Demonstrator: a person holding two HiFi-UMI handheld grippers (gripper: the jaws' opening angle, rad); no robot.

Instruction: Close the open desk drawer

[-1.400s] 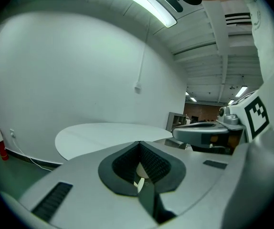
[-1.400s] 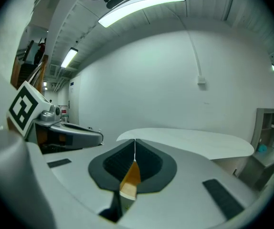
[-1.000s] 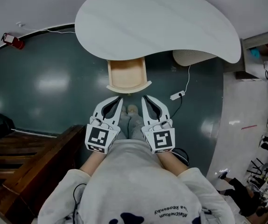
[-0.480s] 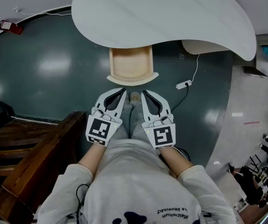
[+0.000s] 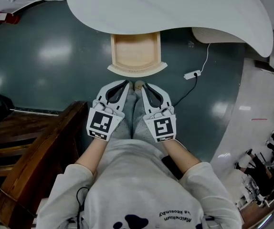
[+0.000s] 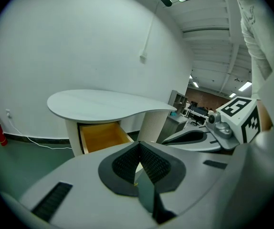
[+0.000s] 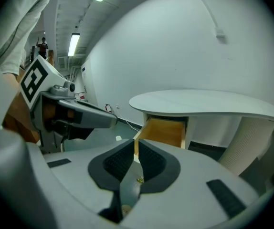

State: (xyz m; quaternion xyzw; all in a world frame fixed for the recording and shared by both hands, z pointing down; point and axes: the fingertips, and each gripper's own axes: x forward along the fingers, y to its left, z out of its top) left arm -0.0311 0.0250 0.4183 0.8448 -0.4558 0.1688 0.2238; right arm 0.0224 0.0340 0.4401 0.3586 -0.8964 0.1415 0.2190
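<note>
An open wooden drawer (image 5: 135, 53) juts out from under the white desk top (image 5: 175, 8), its curved white front (image 5: 137, 70) facing me. My left gripper (image 5: 126, 83) and right gripper (image 5: 144, 85) hang side by side just short of that front, both shut and empty. In the left gripper view the drawer (image 6: 103, 136) lies ahead beyond the shut left gripper (image 6: 138, 146), with the right gripper (image 6: 194, 137) beside it. Seen from the right gripper view, the drawer (image 7: 164, 131) is straight ahead past the shut right gripper (image 7: 136, 146).
A dark wooden bench (image 5: 32, 161) stands at my left. A power strip with a white cable (image 5: 192, 74) lies on the green floor right of the drawer. A ribbed white pedestal (image 5: 223, 35) carries the desk's right end. A red fire extinguisher (image 5: 3, 17) sits at the far left wall.
Both grippers have come down together, still shut and side by side. In the head view the desk and drawer have slid upward and look larger.
</note>
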